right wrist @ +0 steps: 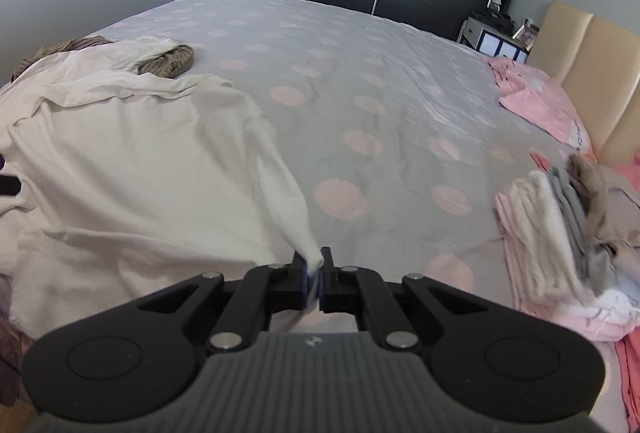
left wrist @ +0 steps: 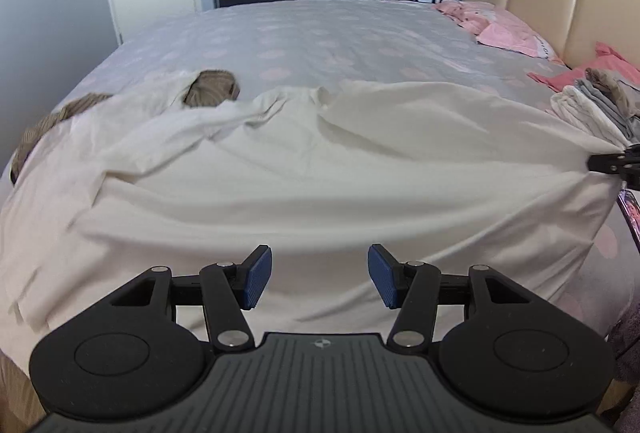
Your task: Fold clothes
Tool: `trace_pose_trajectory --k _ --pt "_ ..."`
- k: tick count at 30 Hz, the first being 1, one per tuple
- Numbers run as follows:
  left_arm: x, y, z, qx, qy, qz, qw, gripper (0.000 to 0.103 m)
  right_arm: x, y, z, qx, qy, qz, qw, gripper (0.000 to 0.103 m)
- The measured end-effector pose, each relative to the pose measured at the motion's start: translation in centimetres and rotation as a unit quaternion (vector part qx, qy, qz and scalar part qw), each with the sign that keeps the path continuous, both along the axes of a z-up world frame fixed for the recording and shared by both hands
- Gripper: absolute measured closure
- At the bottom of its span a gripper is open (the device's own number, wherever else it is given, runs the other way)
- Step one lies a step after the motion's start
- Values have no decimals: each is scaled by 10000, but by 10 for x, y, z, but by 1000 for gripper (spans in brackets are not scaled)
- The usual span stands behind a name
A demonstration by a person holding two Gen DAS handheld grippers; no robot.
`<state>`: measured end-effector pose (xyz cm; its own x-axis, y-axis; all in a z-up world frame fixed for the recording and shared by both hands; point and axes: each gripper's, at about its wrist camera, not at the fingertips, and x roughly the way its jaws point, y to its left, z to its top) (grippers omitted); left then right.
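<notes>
White garment on bed, pinched by right claw.

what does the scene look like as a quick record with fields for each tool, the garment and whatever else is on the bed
left tool: open, nothing between its pads, over the white garment
right tool: shut on a bunched corner of the white garment
white garment: spread and rumpled on the bed
brown striped garment: partly under the white one
folded stack: beside the pink pillow
</notes>
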<state>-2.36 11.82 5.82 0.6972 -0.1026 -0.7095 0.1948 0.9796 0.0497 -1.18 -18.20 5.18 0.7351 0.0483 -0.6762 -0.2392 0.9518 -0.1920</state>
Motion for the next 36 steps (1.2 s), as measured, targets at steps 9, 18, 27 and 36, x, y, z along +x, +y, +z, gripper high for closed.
trace_pose_trajectory --k 9,18,27,36 --pt "35 -23 29 694 -283 -577 9955 51 -10 -100 -10 -493 659 -943 9921 99" --pt "108 -57 -11 1020 -141 -1264 9866 50 -4 -116 -36 -463 1166 -915 9879 90" --pt "183 -70 -64 1227 1 -1304 9838 50 55 -125 -31 -308 1190 -702 9899 75" --pt "247 -66 -94 1117 259 -1015 9882 50 143 -125 -69 484 1585 -826 9827 66"
